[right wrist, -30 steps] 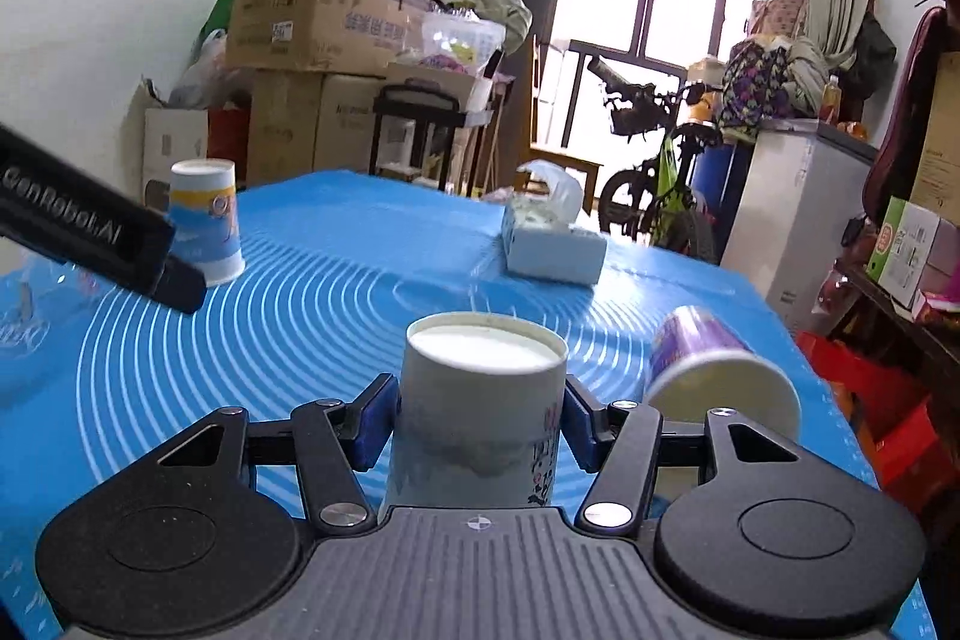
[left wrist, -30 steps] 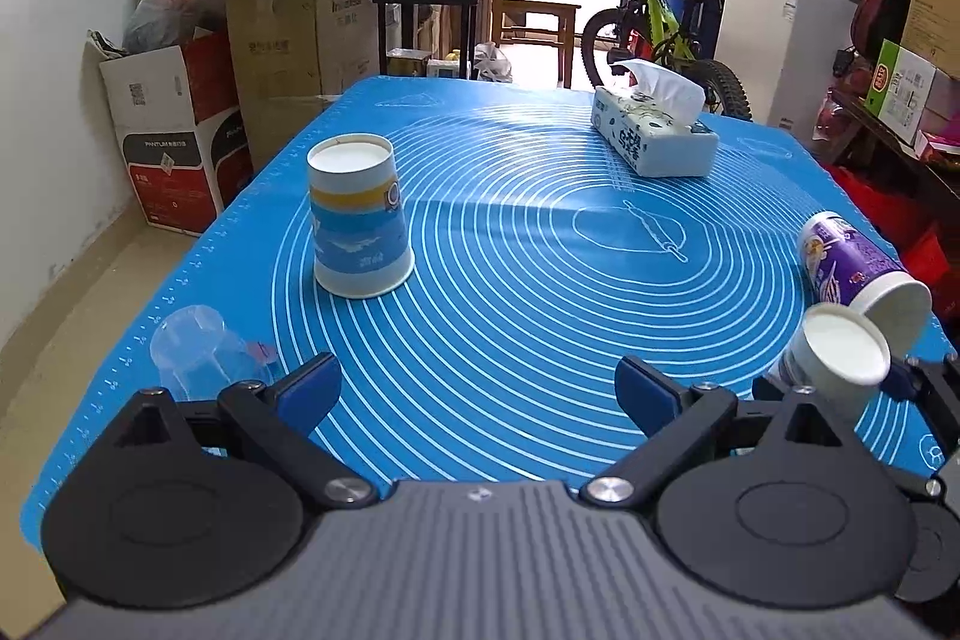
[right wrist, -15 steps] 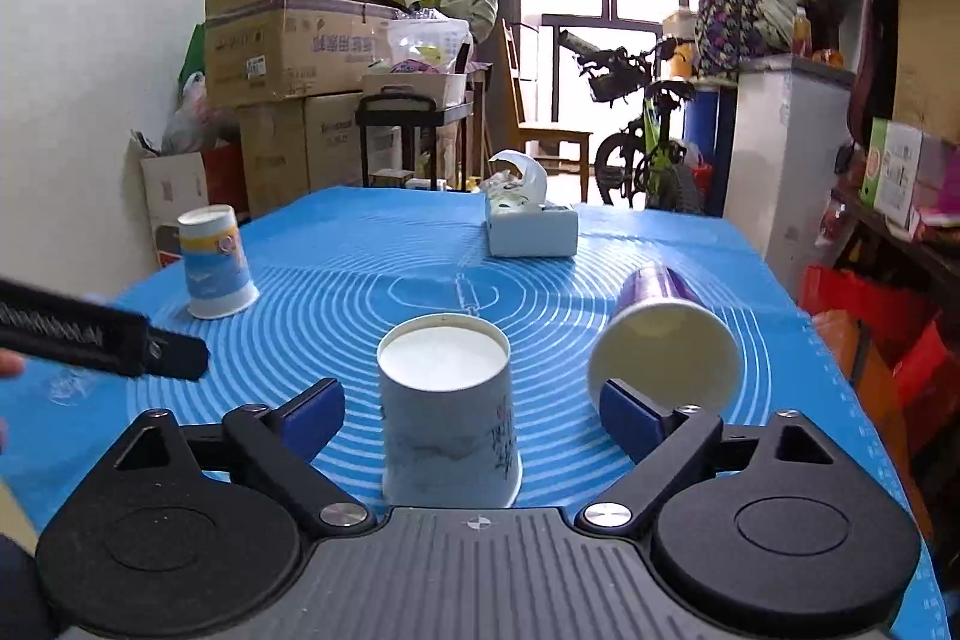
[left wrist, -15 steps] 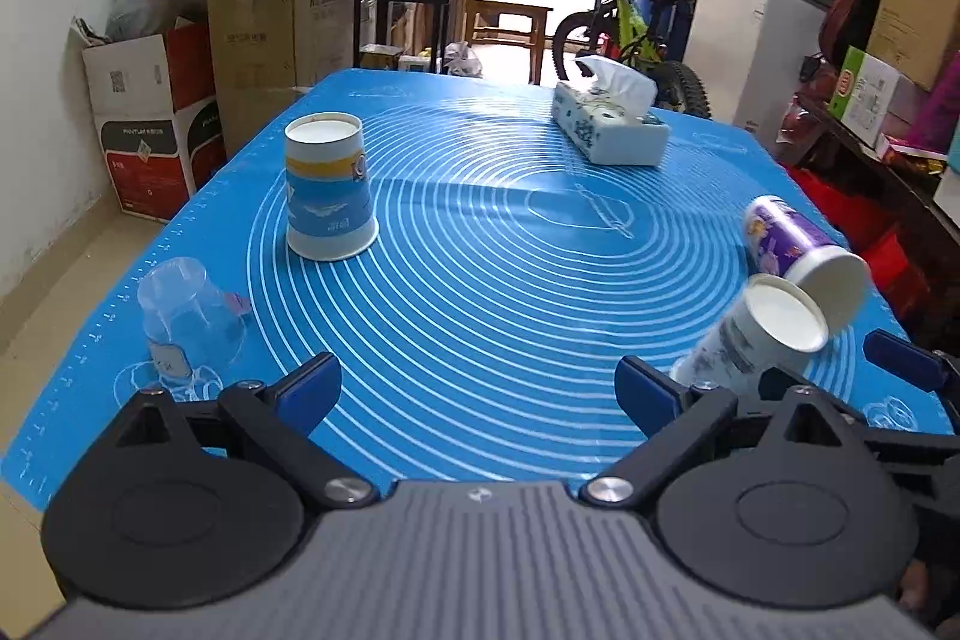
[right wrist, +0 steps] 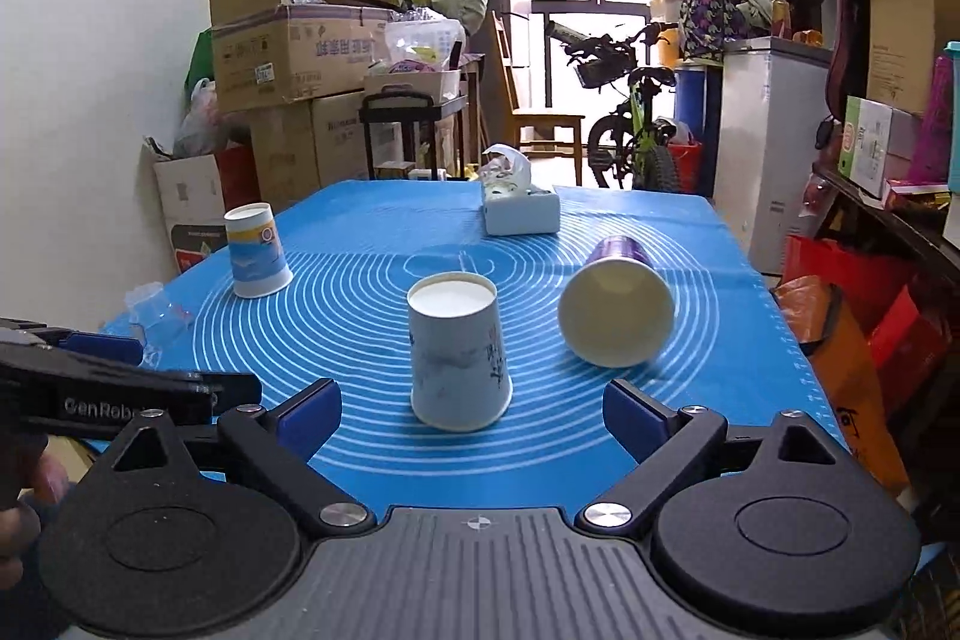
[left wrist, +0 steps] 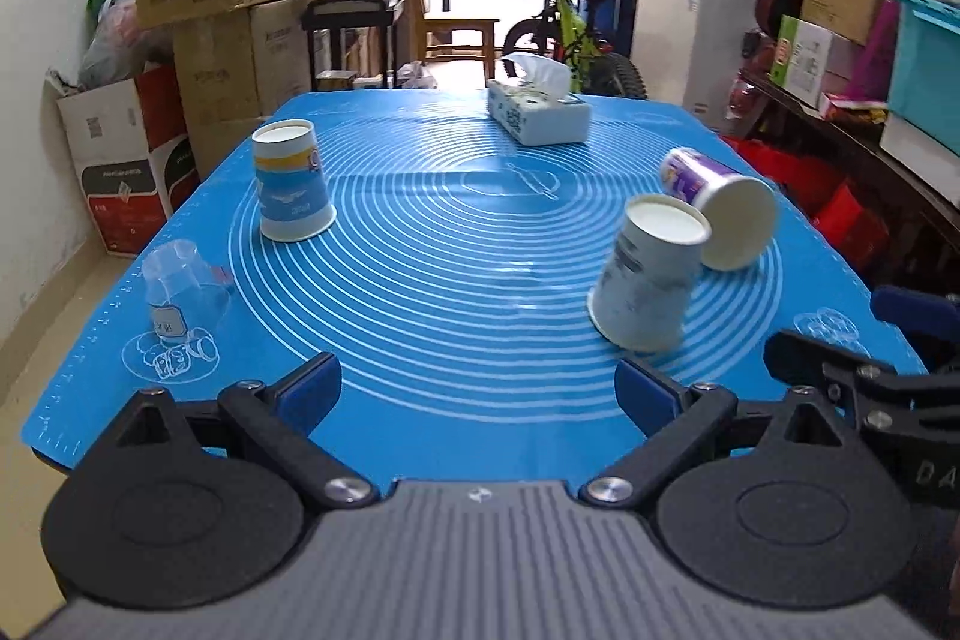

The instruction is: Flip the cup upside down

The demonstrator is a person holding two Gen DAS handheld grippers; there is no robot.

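Paper white cup stands mouth-down at centre frame on the blue mat, between the spread jaws of the right gripper, which touch nothing. Lower left, the left gripper also gapes empty. Just right of the white cup a purple cup lies on its side, mouth toward the camera; it looks next. To turn it well, pinch its wall mid-height, lift clear, rotate fully, and set the rim flat before letting go.

Three paper cups, one clear plastic cup, one tissue box, one blue mat, two tools
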